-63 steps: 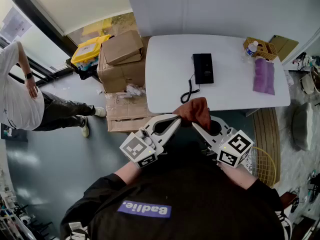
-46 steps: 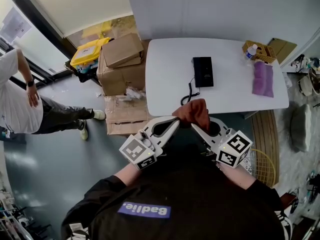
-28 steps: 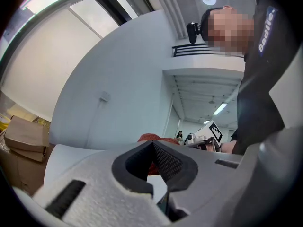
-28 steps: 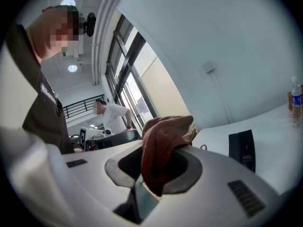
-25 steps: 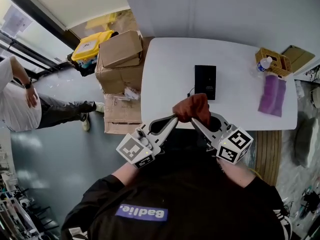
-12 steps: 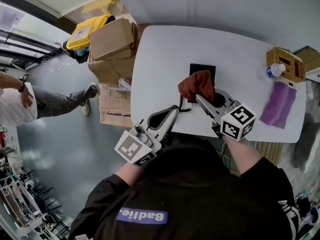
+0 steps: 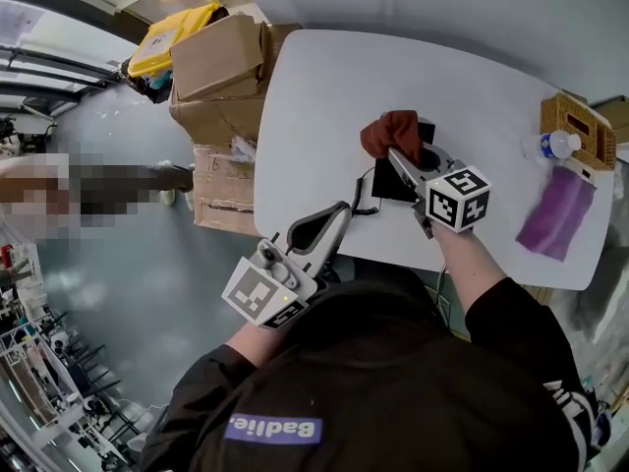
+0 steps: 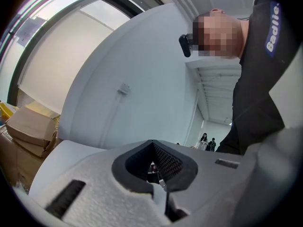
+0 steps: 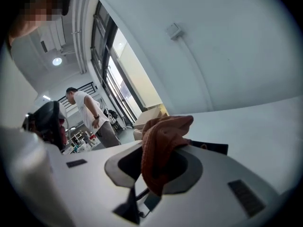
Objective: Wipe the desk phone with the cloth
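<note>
On the white table [image 7: 314,106], head view: one black desk phone [image 7: 405,177] lies near the front edge, its coiled cord [image 7: 365,191] trailing off its left side. My right gripper [image 7: 392,153] is clenched on one rust-red cloth [image 7: 390,132], which sits bunched over the phone's far left corner; whether they touch I cannot tell. My left gripper [image 7: 338,214] hangs at the table's front edge, well apart from the phone.

Containers: one wicker basket [image 7: 582,134] at the table's right end, with one bottle [image 7: 552,146] at its left corner; inside or against the rim, I cannot tell. A second, purple cloth [image 7: 555,214] lies flat just in front of it. Beside the table's left end, stacked cardboard boxes [image 7: 218,59] are closed, and a yellow bin [image 7: 169,42] stands behind them.

Left gripper view only: the left gripper [image 8: 158,182] is pressed shut with nothing between the jaws.

Right gripper view only: the cloth [image 9: 161,148] is pinched between the jaws and droops over them, a strip of the phone [image 9: 209,147] shows behind it, and a person in a white shirt [image 9: 89,112] stands by the windows.
</note>
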Demonstrator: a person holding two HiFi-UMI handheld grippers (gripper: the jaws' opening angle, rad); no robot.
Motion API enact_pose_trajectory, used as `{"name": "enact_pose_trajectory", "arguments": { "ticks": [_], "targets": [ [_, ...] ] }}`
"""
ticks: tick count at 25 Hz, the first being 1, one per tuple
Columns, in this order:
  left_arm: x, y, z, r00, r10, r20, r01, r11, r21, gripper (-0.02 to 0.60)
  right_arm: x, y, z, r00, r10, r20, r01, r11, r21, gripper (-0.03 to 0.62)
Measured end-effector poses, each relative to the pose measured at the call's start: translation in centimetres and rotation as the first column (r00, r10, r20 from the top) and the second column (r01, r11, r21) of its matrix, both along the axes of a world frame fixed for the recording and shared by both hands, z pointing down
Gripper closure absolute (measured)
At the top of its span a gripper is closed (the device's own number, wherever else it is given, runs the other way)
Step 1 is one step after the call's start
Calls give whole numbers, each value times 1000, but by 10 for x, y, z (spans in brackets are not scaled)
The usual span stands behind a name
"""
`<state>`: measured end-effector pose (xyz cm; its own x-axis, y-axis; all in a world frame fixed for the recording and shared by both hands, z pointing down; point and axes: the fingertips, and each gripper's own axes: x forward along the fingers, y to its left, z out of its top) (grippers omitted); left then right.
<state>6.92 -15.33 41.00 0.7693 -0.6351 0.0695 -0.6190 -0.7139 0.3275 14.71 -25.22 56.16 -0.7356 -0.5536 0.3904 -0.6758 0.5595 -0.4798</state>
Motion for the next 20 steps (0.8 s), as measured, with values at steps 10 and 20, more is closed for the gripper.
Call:
{"name": "enact_pose_trajectory", "arguments": {
  "ticks": [10, 20],
  "targets": [
    [-8, -1, -1, 999, -14, 34, 15, 1000, -9, 575, 28, -12, 38, 995, 85, -58, -89, 994, -65, 500],
    [7, -4, 1, 999, 51, 12, -50, 999, -15, 575, 81, -4, 42, 976, 198, -88, -204, 977, -67, 500]
  ]
}}
